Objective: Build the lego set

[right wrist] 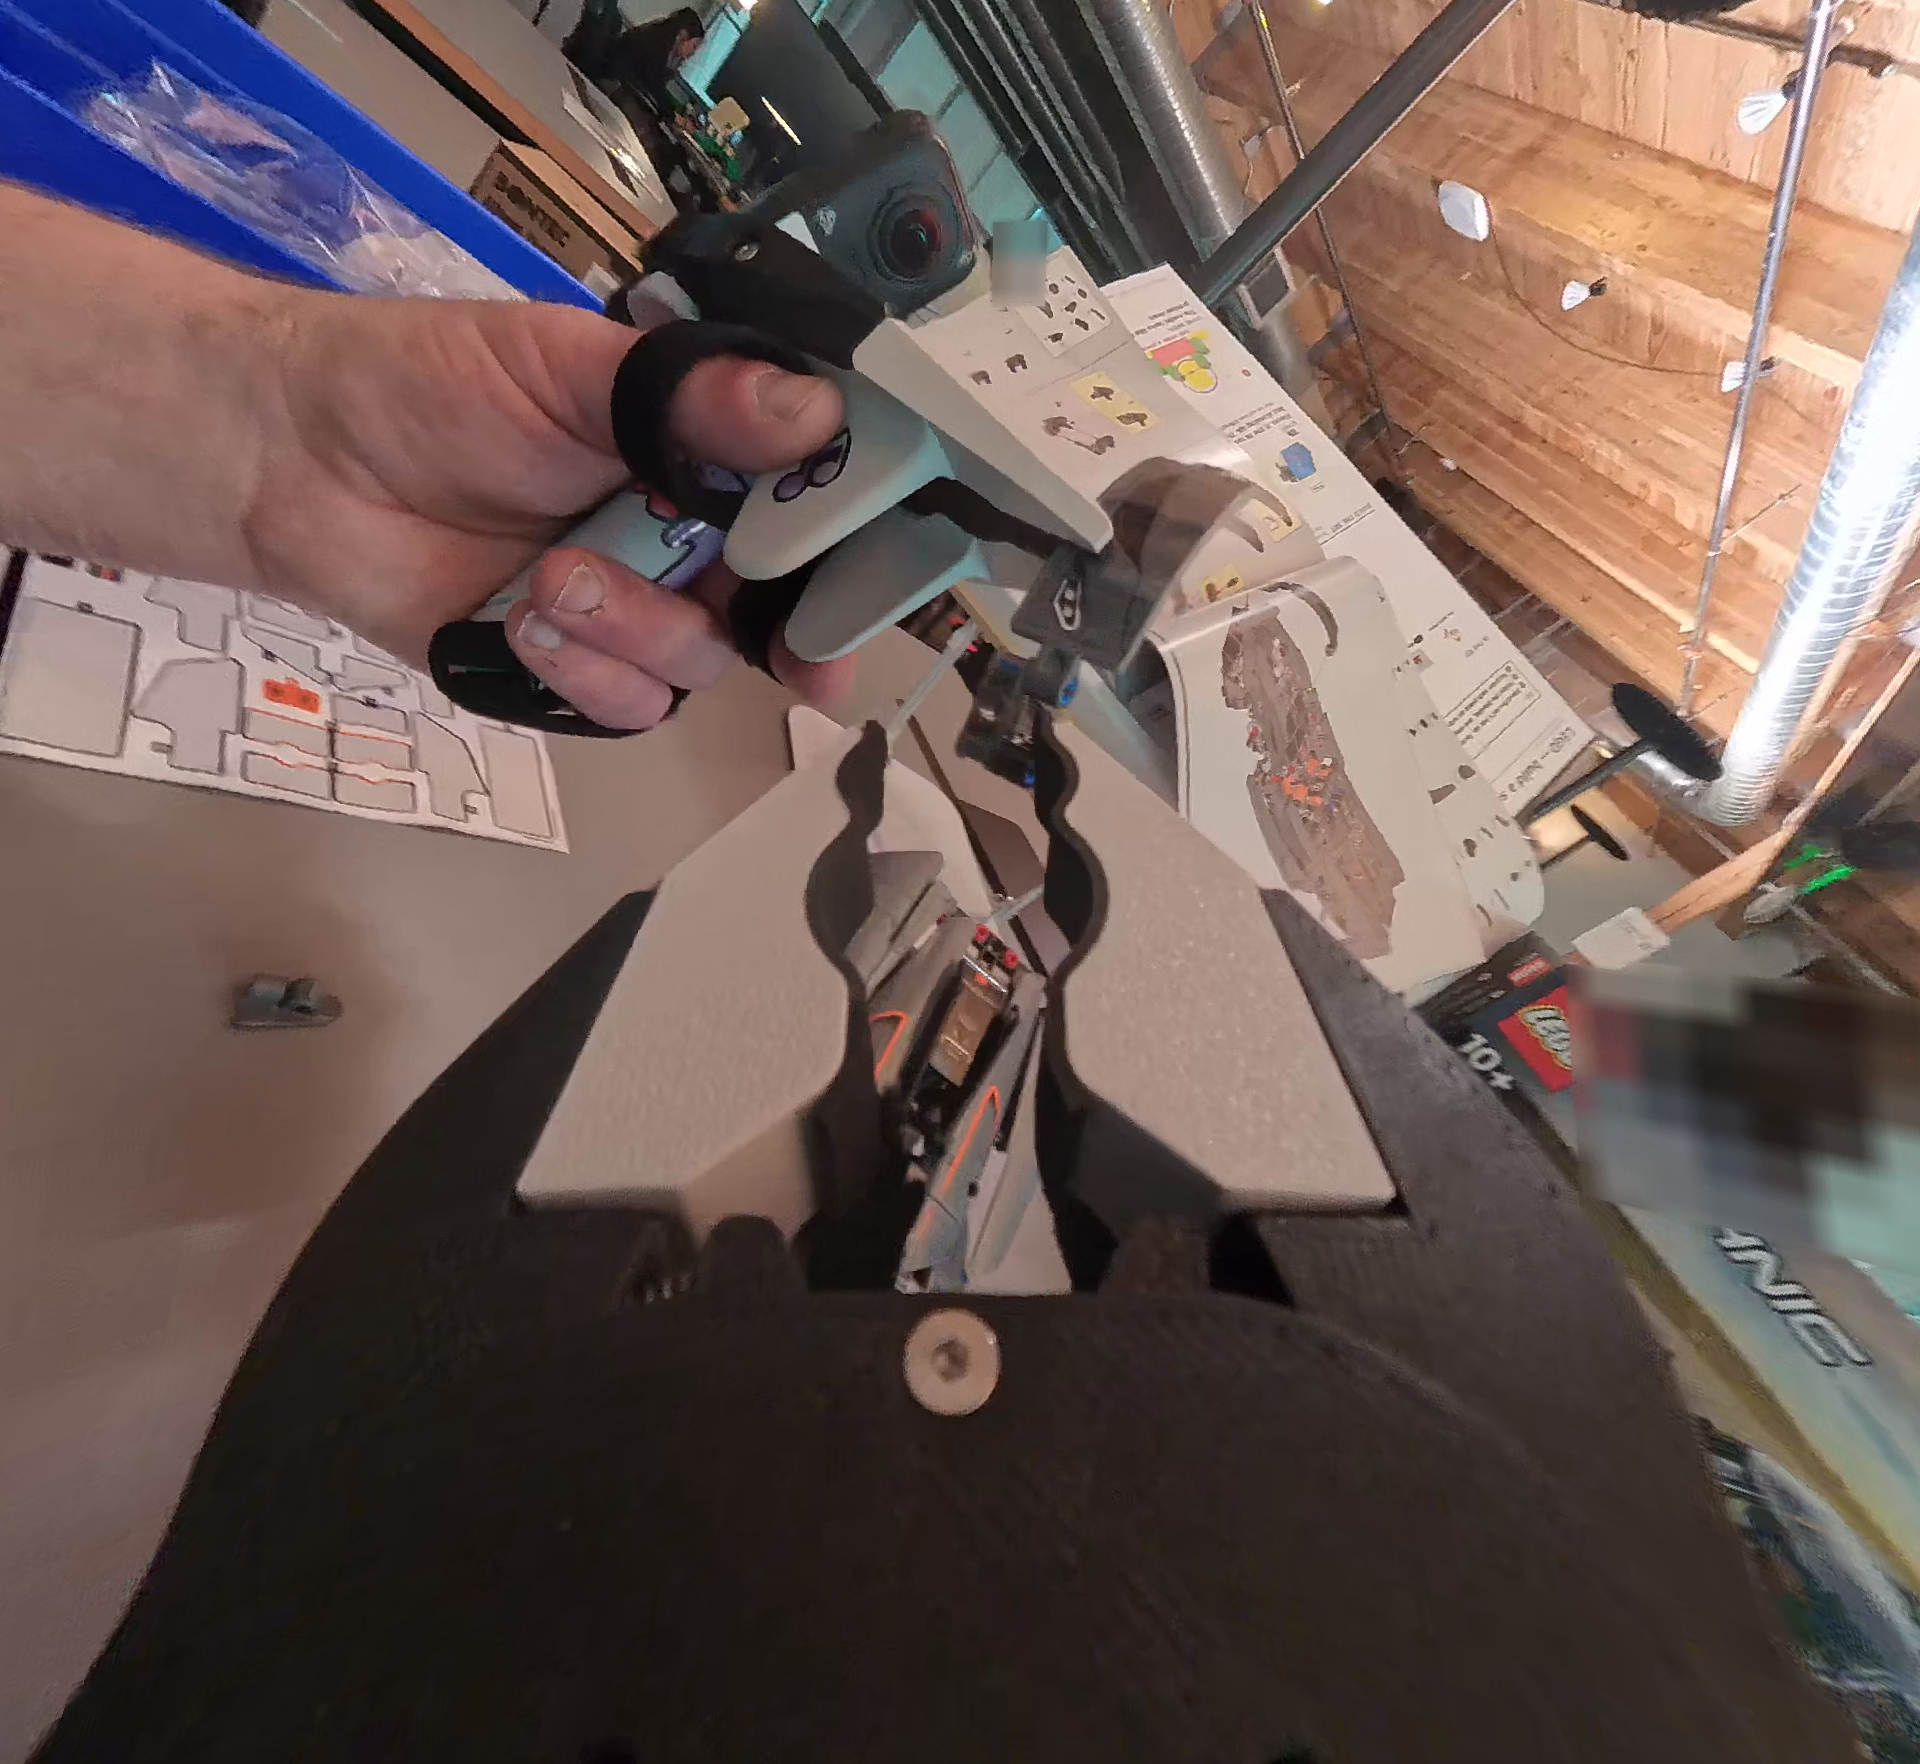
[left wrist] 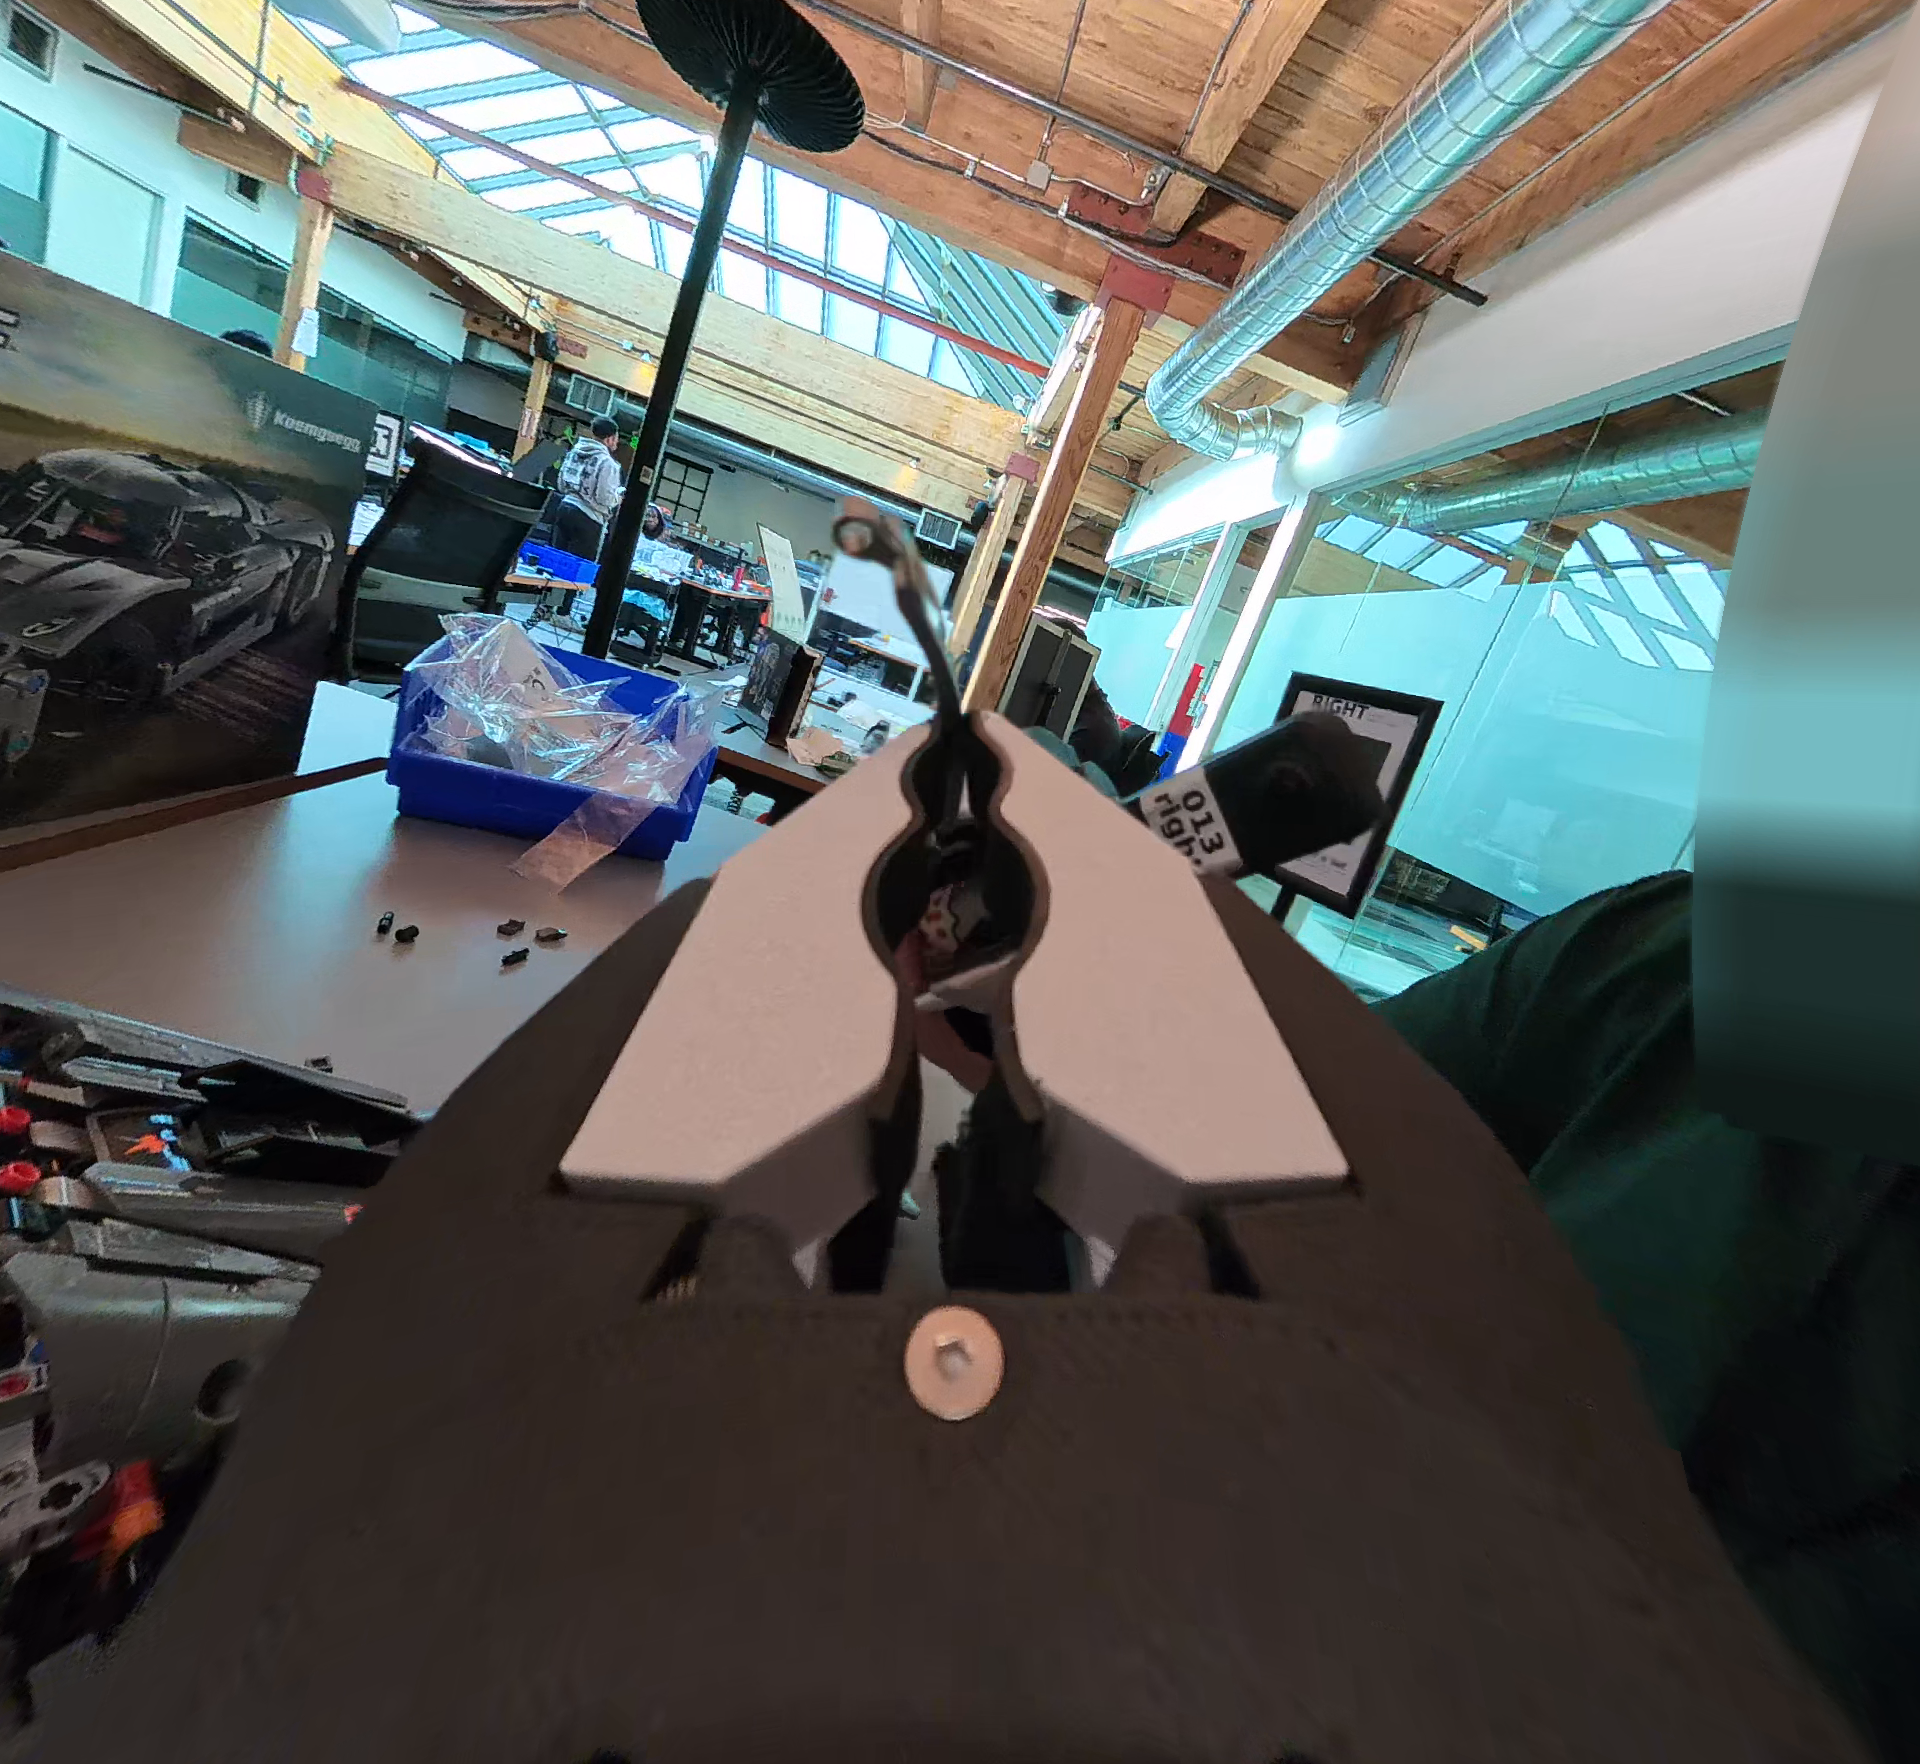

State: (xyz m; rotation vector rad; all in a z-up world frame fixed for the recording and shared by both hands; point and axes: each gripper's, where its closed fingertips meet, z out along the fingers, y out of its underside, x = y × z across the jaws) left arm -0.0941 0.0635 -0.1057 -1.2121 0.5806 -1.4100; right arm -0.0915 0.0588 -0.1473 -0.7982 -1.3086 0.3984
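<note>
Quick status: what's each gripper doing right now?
Left gripper: closed on a dark curved lego piece.
Right gripper: open, holding nothing; the lego car model shows between its fingers.

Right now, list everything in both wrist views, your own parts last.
bin: one, blue, far on the table, clear plastic wrap inside.
loose pieces: about five, black, on the table before the bin.
car model: one, grey with orange and red, table at left.
box: one, dark with a car picture, upright at left.
sticker sheet: one, white, flat on the table.
grey piece: one, alone on the table.
manual: one, white, open behind the left gripper.
curved panel: one, dark grey, in the left gripper.
hand: one, on the left gripper's handle.
left gripper: shut on the curved panel.
right gripper: open.
</note>
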